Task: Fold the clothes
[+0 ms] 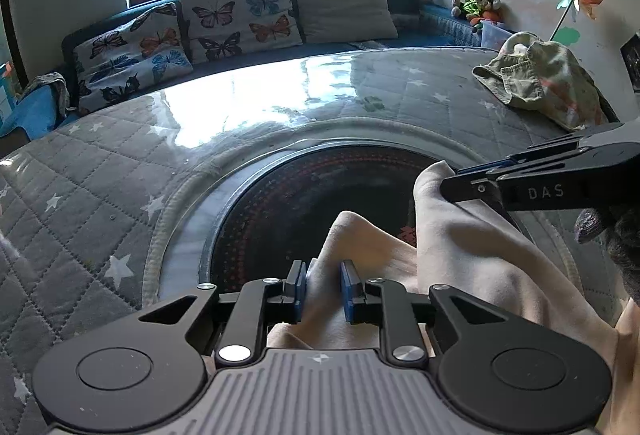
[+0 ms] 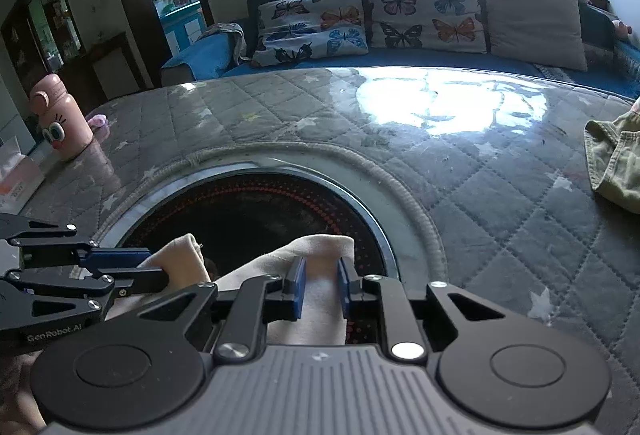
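A cream garment [image 1: 460,259] hangs between my two grippers above the round dark glass centre [image 1: 304,195] of the table. My left gripper [image 1: 323,285] is shut on one edge of the cream garment, cloth bunched between its blue pads. My right gripper [image 2: 320,285] is shut on another edge of the garment [image 2: 320,255]. Each gripper shows in the other's view: the right one at the right [image 1: 452,181], the left one at the left [image 2: 156,273], both clamped on cloth. The garment's lower part is hidden under the grippers.
The table has a grey quilted star-print cover [image 1: 100,203] under clear film. An olive-green garment [image 1: 540,75] lies crumpled at the far right. A pink bottle [image 2: 60,115] stands at the left edge. A blue sofa with butterfly cushions [image 1: 240,15] runs behind the table.
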Motion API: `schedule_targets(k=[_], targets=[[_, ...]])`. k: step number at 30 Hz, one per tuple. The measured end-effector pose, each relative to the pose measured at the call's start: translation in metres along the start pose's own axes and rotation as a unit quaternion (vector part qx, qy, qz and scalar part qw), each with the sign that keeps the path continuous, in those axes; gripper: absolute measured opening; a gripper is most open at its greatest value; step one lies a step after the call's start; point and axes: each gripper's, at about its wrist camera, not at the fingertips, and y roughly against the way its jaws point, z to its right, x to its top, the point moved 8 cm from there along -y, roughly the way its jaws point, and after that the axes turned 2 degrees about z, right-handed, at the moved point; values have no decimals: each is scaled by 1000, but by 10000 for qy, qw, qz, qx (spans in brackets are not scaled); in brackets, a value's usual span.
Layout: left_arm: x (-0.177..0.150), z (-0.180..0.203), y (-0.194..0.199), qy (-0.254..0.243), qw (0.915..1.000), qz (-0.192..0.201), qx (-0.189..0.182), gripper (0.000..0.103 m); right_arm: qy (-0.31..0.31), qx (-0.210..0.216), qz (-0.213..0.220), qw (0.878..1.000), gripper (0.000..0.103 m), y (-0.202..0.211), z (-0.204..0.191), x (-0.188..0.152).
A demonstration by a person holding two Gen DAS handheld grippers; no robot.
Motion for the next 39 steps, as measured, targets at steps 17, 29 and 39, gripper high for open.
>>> schedule_targets(k=[17,29,39], targets=[[7,-11,14,54,9990,310,316,8,12,-148,186,9997,4,4,3,1],[14,-95,69,1039,9812,1058,1231,6,1,-593,1212,9909,0,55,19,40],[6,-127,40,1219,9838,504,1215,9,-212,-431,670,9966,11,14,23,41]])
